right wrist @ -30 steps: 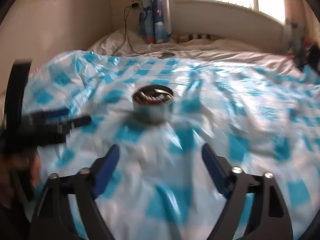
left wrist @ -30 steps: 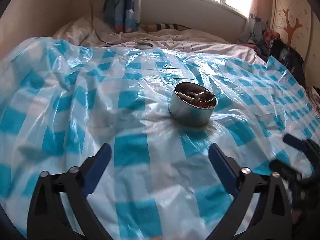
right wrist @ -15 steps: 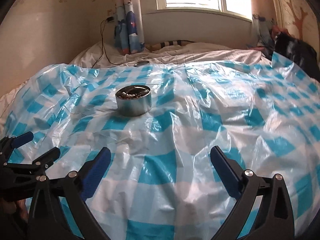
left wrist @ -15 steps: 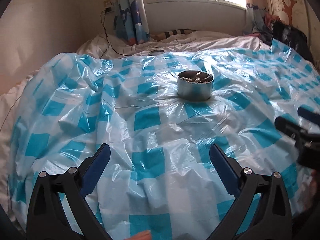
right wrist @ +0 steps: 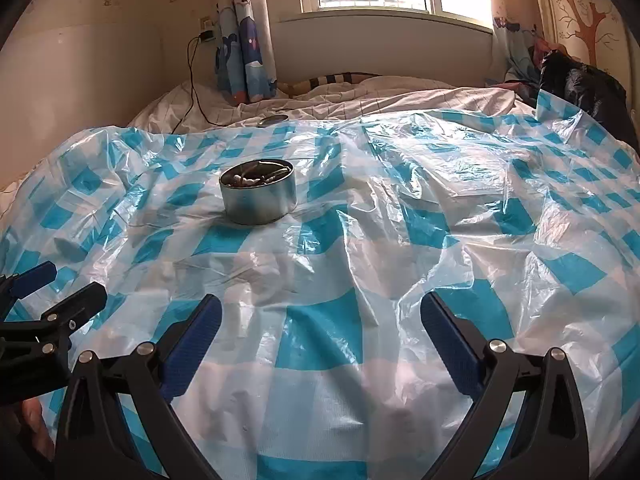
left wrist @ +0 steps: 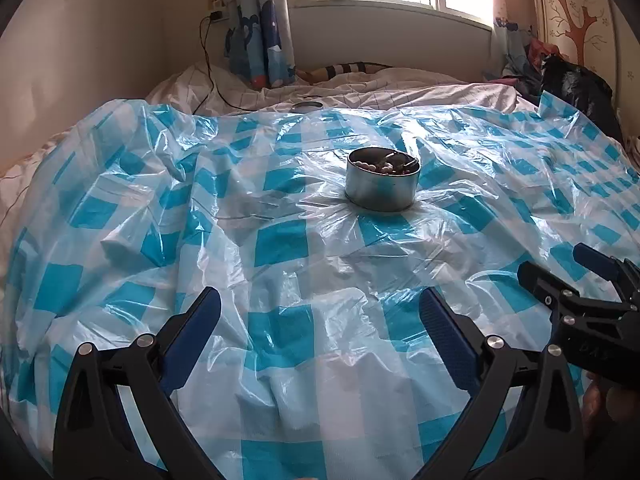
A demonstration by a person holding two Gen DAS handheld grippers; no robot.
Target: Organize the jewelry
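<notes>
A round silver tin (left wrist: pixel 382 186) holding beads and other jewelry sits on a blue and white checked plastic sheet (left wrist: pixel 280 240) spread over a bed; it also shows in the right wrist view (right wrist: pixel 258 192). My left gripper (left wrist: pixel 318 320) is open and empty, well short of the tin. My right gripper (right wrist: pixel 320 320) is open and empty too, with the tin ahead to its left. The right gripper shows at the right edge of the left wrist view (left wrist: pixel 560 276), and the left gripper at the left edge of the right wrist view (right wrist: pixel 60 292).
A round tin lid (left wrist: pixel 306 106) lies on the white bedding just beyond the sheet. A black cable (left wrist: pixel 210 72) hangs from a wall socket. A curtain (left wrist: pixel 256 24) and window are behind. Dark clothes (left wrist: pixel 576 84) are piled at the far right.
Both grippers have drawn back from the tin, which now looks farther away. The views have steadied and the blur is gone. Both stay open.
</notes>
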